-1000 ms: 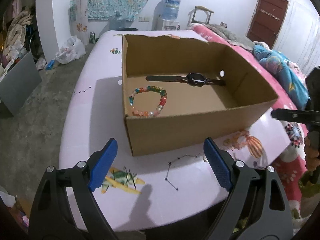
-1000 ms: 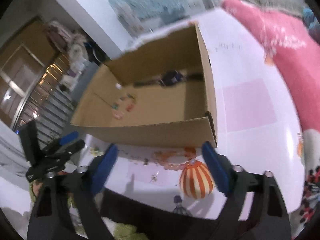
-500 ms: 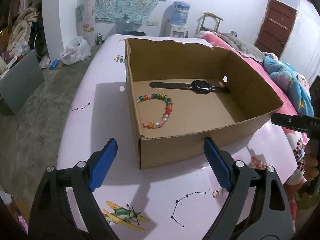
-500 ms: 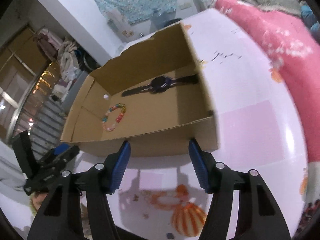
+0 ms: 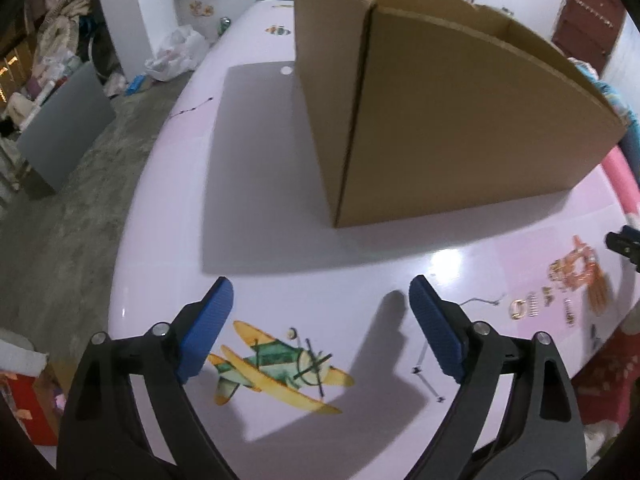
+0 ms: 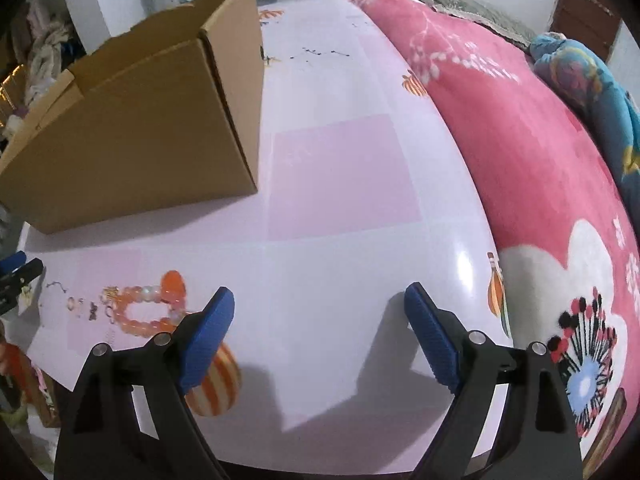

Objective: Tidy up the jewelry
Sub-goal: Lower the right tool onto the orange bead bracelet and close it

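**Cardboard box loading: part done, loose pieces left**

Brown cardboard box [image 5: 460, 120] sits on my pink printed desk [image 6: 340, 168]; its contents are hidden from here. Orange bead bracelet [image 6: 146, 310] and small gold rings [image 5: 520, 307] are on the desk, unboxed. Left tongs [image 5: 320, 332] wide open, empty. Right tongs [image 6: 318, 338] just opened wide, nothing between them.

The inside of the cardboard box [image 5: 460, 120] is hidden behind its walls in both views. Right of the box, the small gold pieces [image 5: 532, 308] are too blurred to name. The orange bead bracelet [image 6: 148, 312] is partly covered by a blue pad. Beside it, the other gripper [image 6: 18, 268] is cut off by the edge.
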`<action>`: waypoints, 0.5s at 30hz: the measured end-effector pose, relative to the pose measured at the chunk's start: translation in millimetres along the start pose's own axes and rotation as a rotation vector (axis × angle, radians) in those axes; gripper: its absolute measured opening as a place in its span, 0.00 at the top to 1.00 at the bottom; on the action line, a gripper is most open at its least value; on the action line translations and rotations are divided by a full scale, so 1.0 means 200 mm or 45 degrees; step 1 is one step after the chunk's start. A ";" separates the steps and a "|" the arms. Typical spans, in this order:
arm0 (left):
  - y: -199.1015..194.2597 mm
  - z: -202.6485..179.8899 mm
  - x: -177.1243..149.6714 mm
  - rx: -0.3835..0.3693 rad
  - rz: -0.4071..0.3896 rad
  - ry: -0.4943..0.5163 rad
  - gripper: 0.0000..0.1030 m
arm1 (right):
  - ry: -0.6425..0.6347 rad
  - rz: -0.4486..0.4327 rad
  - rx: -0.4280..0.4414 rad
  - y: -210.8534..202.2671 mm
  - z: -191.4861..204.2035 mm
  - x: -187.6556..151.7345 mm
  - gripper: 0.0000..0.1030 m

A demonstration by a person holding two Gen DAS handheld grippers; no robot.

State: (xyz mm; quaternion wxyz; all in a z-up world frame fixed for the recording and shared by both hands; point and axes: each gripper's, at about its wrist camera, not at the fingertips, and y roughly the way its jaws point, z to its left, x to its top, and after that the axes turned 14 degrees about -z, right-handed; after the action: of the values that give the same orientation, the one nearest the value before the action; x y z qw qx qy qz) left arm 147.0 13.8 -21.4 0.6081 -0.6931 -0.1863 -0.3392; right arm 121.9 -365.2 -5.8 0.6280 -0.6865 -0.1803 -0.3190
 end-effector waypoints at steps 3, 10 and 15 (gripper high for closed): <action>0.01 -0.02 -0.02 0.020 -0.003 0.047 0.08 | -0.093 0.010 -0.053 0.02 0.03 0.00 0.07; -0.02 -0.01 -0.06 0.015 -0.036 0.047 0.08 | -0.172 -0.001 -0.077 0.01 0.04 -0.04 0.07; -0.01 -0.01 -0.04 0.013 -0.018 0.039 0.08 | -0.201 -0.039 -0.023 0.00 0.02 -0.07 0.06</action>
State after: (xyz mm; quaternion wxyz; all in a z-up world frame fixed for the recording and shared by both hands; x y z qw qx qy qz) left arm 139.5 12.7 -24.8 0.6120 -0.6835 -0.1836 -0.3530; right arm 113.2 -358.9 -15.4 0.6006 -0.7124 -0.2370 -0.2750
